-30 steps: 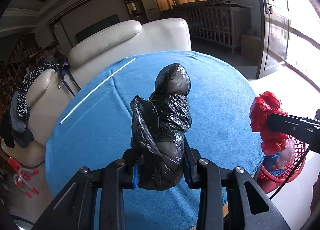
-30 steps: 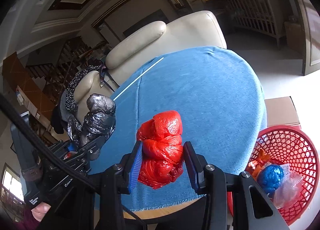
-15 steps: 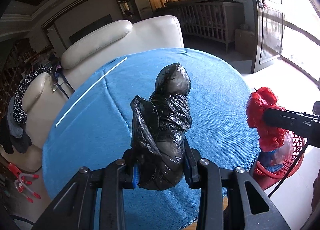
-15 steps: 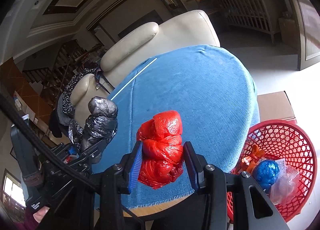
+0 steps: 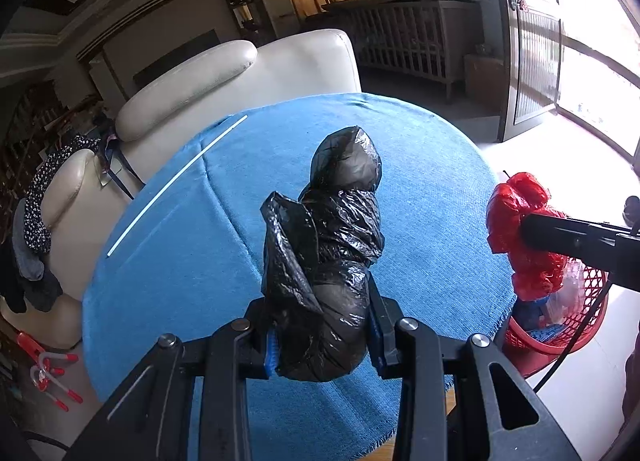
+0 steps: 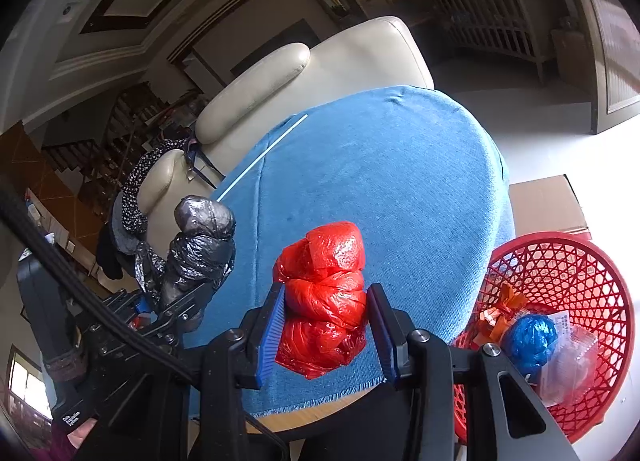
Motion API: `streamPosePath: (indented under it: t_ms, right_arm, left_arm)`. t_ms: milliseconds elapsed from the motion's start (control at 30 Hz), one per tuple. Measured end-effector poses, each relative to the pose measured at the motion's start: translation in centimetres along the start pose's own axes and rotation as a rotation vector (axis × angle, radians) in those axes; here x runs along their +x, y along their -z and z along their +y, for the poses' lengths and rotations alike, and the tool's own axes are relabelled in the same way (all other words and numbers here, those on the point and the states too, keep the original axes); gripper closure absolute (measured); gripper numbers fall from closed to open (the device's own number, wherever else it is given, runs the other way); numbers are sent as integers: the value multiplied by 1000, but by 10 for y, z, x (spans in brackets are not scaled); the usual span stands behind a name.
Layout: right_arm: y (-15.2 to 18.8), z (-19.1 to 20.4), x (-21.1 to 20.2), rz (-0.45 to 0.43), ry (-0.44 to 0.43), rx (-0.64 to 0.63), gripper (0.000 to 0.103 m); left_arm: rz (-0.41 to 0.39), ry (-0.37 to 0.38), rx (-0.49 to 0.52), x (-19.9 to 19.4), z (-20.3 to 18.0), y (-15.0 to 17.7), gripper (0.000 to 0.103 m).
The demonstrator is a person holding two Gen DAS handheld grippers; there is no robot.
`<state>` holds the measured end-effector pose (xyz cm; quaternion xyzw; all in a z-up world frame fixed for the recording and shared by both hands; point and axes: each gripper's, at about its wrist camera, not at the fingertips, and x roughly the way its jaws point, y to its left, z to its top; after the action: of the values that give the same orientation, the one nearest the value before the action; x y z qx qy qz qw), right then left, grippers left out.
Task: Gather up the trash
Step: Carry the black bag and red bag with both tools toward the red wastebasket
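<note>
A crumpled black plastic bag (image 5: 336, 261) stands up between the pads of my left gripper (image 5: 322, 335), which is shut on it above the blue tablecloth (image 5: 192, 261). The same black bag (image 6: 200, 245) shows at the left of the right wrist view. My right gripper (image 6: 326, 335) is shut on a knotted red plastic bag (image 6: 324, 293), held over the near edge of the tablecloth (image 6: 400, 189). From the left wrist view that red bag (image 5: 520, 233) hangs at the right, above the red basket (image 5: 560, 337).
The red mesh basket (image 6: 580, 269) sits on the floor right of the table, holding a blue ball of wrap (image 6: 528, 341), orange scraps and clear plastic. A white straw (image 6: 264, 157) lies on the cloth's far left. A cream armchair (image 6: 320, 73) stands behind, a cardboard box (image 6: 548, 201) beside the basket.
Both grippers keep their bags. The view has drifted slightly, so the basket shows a little more in the right wrist view; otherwise nothing has shifted.
</note>
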<state>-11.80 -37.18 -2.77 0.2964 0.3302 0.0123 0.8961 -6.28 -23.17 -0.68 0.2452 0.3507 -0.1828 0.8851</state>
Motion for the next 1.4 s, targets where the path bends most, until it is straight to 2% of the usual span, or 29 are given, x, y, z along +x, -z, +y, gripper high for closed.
streamPosePath:
  t_ms: [1400]
  right_arm:
    - [1, -21, -10, -15, 20, 47, 59]
  left_arm:
    - [-14, 44, 87, -1, 1, 3, 66]
